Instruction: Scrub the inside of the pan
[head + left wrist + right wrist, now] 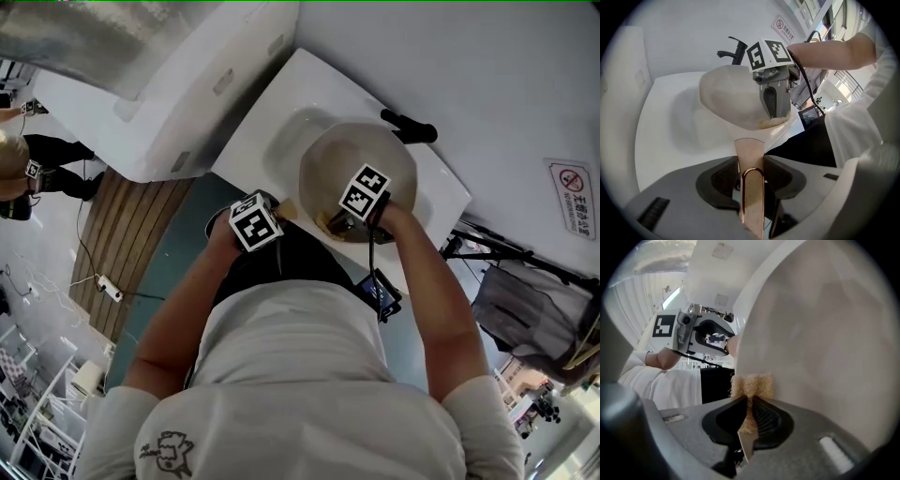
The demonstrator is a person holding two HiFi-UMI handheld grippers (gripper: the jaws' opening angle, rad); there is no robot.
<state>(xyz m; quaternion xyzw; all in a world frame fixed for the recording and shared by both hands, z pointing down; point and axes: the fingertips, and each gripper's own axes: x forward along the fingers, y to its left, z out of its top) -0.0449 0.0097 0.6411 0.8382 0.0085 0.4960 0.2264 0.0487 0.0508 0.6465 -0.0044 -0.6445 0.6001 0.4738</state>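
A cream-coloured pan is held tilted over a white sink. Its copper-toned handle runs between the jaws of my left gripper, which is shut on it. My right gripper is shut on a tan scrubbing pad, and the pad presses against the pan's pale inner wall near the rim. In the left gripper view the right gripper reaches into the pan with the pad at its near edge. In the head view both grippers sit close together at the pan's near side.
A black tap stands at the back of the sink, against a white wall. A white counter surrounds the basin. A large white appliance is at left, over a wooden floor strip. A phone hangs at the person's waist.
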